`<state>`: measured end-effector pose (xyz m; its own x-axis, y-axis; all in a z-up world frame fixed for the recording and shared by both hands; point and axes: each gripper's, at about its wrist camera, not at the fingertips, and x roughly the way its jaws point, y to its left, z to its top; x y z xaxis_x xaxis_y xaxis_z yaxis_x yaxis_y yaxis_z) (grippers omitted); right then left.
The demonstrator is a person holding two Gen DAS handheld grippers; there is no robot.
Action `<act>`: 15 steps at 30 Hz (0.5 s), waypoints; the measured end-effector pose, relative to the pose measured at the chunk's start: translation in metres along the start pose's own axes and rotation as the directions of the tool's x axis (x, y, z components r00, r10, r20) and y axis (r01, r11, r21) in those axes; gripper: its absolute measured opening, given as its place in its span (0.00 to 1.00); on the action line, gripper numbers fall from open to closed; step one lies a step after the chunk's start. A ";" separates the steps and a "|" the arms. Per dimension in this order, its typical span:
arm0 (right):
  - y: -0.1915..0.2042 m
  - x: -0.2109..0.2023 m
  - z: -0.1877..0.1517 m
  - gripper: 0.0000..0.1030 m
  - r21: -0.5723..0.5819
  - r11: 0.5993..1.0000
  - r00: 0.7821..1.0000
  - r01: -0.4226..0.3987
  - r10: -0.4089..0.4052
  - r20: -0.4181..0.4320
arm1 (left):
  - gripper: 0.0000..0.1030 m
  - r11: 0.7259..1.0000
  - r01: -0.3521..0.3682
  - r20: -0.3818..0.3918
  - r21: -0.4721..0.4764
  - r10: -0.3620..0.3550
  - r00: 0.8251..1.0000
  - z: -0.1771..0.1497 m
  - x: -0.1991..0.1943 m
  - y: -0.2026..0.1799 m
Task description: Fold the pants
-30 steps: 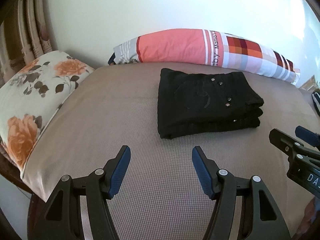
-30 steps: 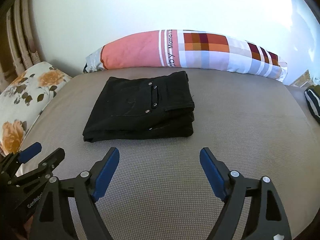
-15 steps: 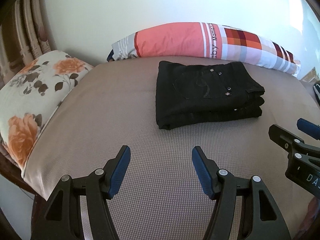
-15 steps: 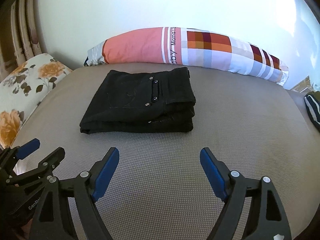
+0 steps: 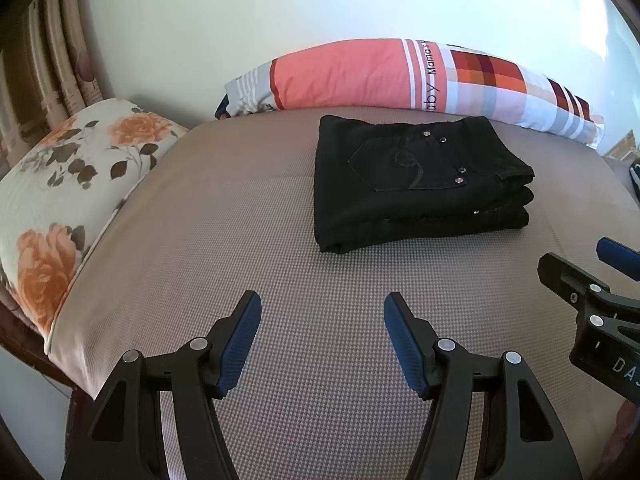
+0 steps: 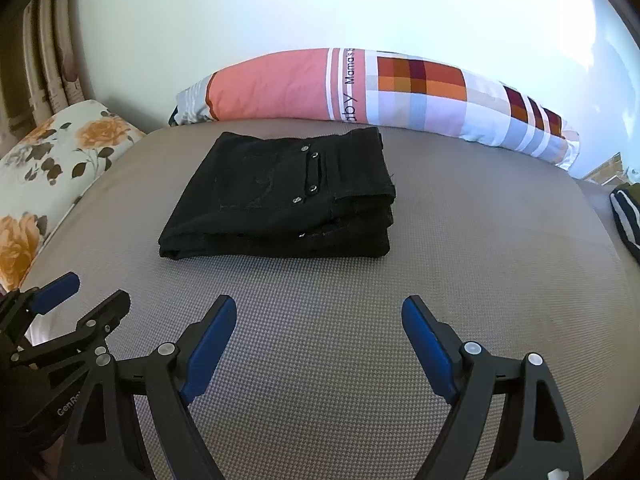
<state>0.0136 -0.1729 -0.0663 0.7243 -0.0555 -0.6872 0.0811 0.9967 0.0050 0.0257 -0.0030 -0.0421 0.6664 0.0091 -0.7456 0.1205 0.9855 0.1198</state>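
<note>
Black pants (image 5: 416, 180) (image 6: 288, 196) lie folded into a compact stack on the beige mattress (image 5: 248, 224) (image 6: 472, 240), a back pocket with metal rivets on top. My left gripper (image 5: 322, 305) hovers open over bare mattress, nearer than the pants, with nothing between its blue pads. My right gripper (image 6: 318, 308) is also open and empty, nearer than the stack. Each gripper shows at the edge of the other's view: the right gripper (image 5: 592, 280) at the right edge of the left wrist view, the left gripper (image 6: 72, 304) at the left edge of the right wrist view.
A long pink and checked pillow (image 5: 404, 76) (image 6: 360, 92) lies against the wall behind the pants. A floral cushion (image 5: 60, 184) (image 6: 44, 164) sits at the left edge of the mattress. A dark striped cloth (image 6: 624, 216) lies at the far right.
Both views have shifted slightly, so the folded pants sit a little lower and nearer the frame centre. The pants themselves lie unchanged, and both grippers stay open and empty.
</note>
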 end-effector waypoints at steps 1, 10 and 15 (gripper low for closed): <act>0.000 0.000 0.000 0.80 -0.001 1.000 1.000 -0.002 0.002 0.000 | 0.63 1.000 0.001 -0.002 0.001 -0.001 1.000 0.000 0.000 0.000; 0.002 0.002 -0.001 0.80 -0.008 1.000 1.000 0.004 -0.004 -0.005 | 0.63 1.000 0.003 -0.007 0.001 -0.003 1.000 -0.002 0.001 0.000; 0.002 0.002 -0.001 0.80 -0.010 1.000 1.000 0.005 -0.005 -0.006 | 0.63 1.000 0.002 -0.009 0.003 -0.002 1.000 -0.003 0.002 -0.001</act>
<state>0.0147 -0.1706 -0.0688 0.7195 -0.0599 -0.6919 0.0776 0.9970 -0.0055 0.0245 -0.0030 -0.0454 0.6598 0.0086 -0.7514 0.1241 0.9850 0.1202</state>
